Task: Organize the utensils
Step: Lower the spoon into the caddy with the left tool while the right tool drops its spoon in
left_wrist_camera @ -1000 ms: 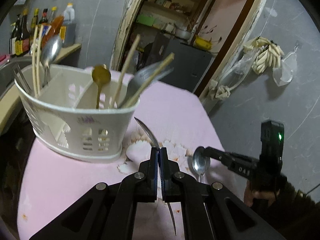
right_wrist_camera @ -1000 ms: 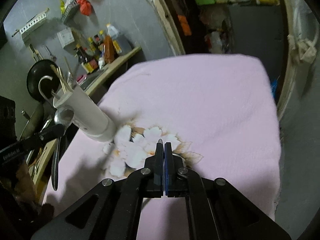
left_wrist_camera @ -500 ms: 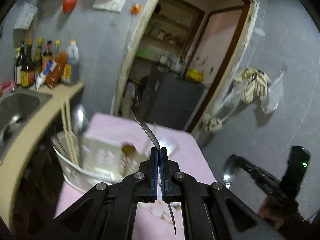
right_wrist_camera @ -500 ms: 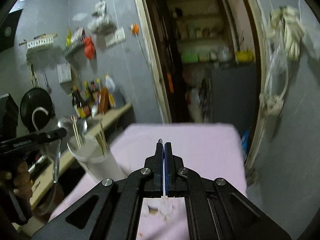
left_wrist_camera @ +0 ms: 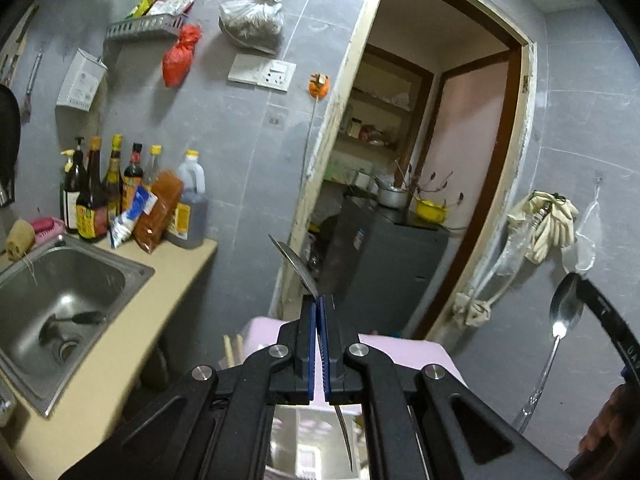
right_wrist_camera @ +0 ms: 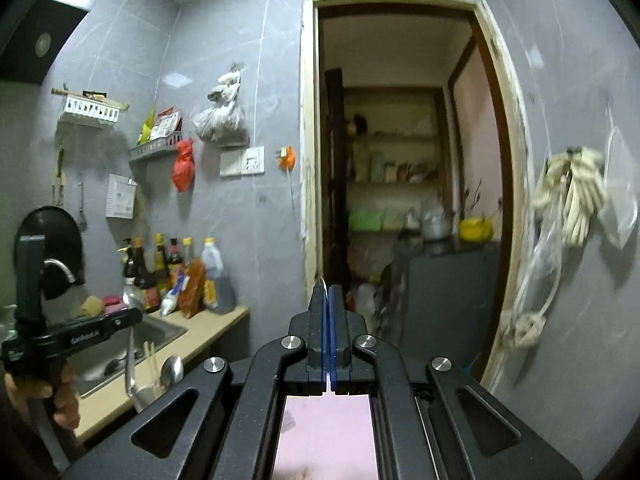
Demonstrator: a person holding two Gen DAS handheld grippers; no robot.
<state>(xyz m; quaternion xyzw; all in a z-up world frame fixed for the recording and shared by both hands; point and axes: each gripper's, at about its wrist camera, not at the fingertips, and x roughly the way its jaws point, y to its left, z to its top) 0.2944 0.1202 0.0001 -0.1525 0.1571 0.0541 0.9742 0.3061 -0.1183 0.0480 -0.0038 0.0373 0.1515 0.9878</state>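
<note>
My left gripper (left_wrist_camera: pixel 320 300) is shut on a steel spoon (left_wrist_camera: pixel 297 265) seen edge-on, its bowl sticking up past the fingertips and its handle curving down behind them. The right wrist view has the same left gripper (right_wrist_camera: pixel 134 317) at the far left, the spoon (right_wrist_camera: pixel 130 354) hanging from it above the sink edge. My right gripper (right_wrist_camera: pixel 328 292) is shut, a thin sliver of metal showing at its tips. In the left wrist view the right gripper (left_wrist_camera: pixel 582 282) grips a second spoon (left_wrist_camera: pixel 565 314) by the bowl end. The utensil holder (right_wrist_camera: pixel 149 397) sits low, mostly hidden, with chopsticks (right_wrist_camera: pixel 149 354).
The pink tablecloth (right_wrist_camera: pixel 328 432) lies below both grippers. A steel sink (left_wrist_camera: pixel 60 300) and sauce bottles (left_wrist_camera: pixel 116 196) occupy the counter on the left. Ahead is a doorway with a dark cabinet (left_wrist_camera: pixel 392 264). Gloves (left_wrist_camera: pixel 548 224) hang on the right wall.
Both grippers rose and tipped upward with their spoons. The holder and tablecloth slid down to the bottom of both views; the wall and doorway now fill them.
</note>
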